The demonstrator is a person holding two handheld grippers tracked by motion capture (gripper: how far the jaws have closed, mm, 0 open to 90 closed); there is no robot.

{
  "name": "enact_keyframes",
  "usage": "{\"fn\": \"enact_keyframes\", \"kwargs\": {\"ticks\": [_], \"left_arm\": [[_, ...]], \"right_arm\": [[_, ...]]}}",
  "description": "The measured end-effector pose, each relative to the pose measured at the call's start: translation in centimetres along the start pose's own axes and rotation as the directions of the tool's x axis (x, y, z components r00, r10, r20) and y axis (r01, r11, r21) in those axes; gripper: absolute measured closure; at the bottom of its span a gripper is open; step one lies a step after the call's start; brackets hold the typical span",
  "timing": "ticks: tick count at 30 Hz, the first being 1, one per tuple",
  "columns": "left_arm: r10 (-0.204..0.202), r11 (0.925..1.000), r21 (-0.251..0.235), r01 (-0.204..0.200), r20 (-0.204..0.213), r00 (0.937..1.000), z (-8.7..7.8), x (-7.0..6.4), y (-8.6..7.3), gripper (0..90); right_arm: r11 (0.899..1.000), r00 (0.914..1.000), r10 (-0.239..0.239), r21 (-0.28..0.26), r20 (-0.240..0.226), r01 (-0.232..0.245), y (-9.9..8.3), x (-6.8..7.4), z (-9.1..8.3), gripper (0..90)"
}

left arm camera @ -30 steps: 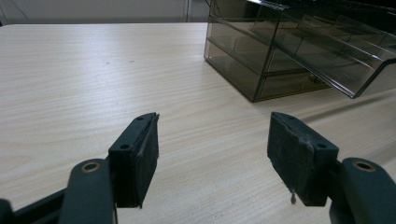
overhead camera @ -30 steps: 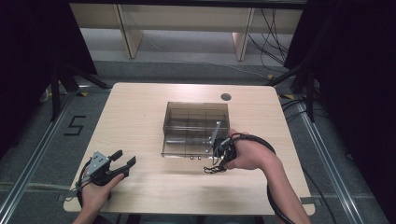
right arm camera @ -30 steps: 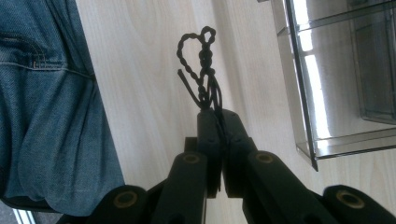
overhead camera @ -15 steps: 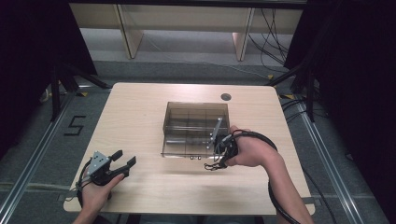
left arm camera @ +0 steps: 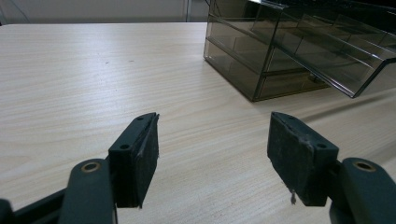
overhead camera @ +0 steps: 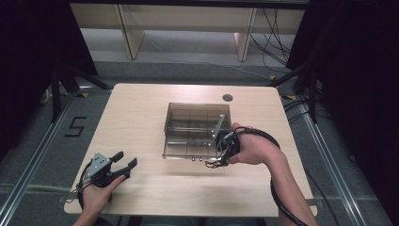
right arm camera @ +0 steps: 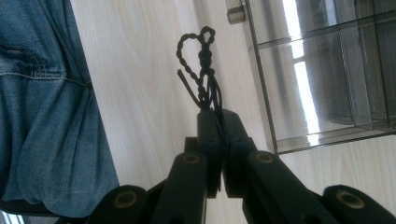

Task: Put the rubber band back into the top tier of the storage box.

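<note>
Black cord (right arm camera: 198, 65) pinched in right tool (right arm camera: 219, 116)

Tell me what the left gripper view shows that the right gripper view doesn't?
Left gripper view: the left gripper with its jaws wide apart and nothing between them, above bare table.

Right gripper view: the right gripper with its jaws pressed together on a black braided cord that loops out past the tips, and blue denim beside the table edge.

Both: the smoky clear drawer box and the pale wooden tabletop.
</note>
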State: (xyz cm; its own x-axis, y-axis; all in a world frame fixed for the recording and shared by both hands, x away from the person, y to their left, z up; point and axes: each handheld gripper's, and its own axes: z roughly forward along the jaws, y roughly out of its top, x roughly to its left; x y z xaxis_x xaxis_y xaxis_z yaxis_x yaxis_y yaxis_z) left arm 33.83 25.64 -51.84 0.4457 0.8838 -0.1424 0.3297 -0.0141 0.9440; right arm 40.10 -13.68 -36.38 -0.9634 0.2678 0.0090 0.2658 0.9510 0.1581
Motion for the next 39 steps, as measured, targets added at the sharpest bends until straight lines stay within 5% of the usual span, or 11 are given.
{"fn": "enact_keyframes", "kwargs": {"ticks": [6, 7, 8, 39], "left_arm": [[-0.001, 1.0000, -0.001, 0.001, -0.002, 1.0000, 0.0, 0.0, 0.0, 34.0], [-0.001, 1.0000, -0.002, 0.001, 0.000, 1.0000, 0.0, 0.0, 0.0, 34.0], [0.001, 1.0000, 0.009, -0.001, -0.007, 1.0000, -0.1, 0.0, 0.0, 34.0], [-0.002, 1.0000, -0.002, 0.002, 0.000, 1.0000, 0.0, 0.0, 0.0, 34.0]], "right_arm": [[1.000, 1.0000, 0.008, 0.001, -0.003, -0.008, -0.1, -0.2, 0.0, 88.9], [1.000, 0.9997, -0.022, -0.014, -0.004, 0.022, -0.1, -0.5, 0.0, 88.8], [1.000, 0.9999, 0.014, 0.000, -0.002, -0.014, 0.0, -0.2, -0.2, 88.8], [1.000, 0.9995, 0.030, -0.002, 0.000, -0.030, 0.3, -2.4, -1.5, 88.8]]}}
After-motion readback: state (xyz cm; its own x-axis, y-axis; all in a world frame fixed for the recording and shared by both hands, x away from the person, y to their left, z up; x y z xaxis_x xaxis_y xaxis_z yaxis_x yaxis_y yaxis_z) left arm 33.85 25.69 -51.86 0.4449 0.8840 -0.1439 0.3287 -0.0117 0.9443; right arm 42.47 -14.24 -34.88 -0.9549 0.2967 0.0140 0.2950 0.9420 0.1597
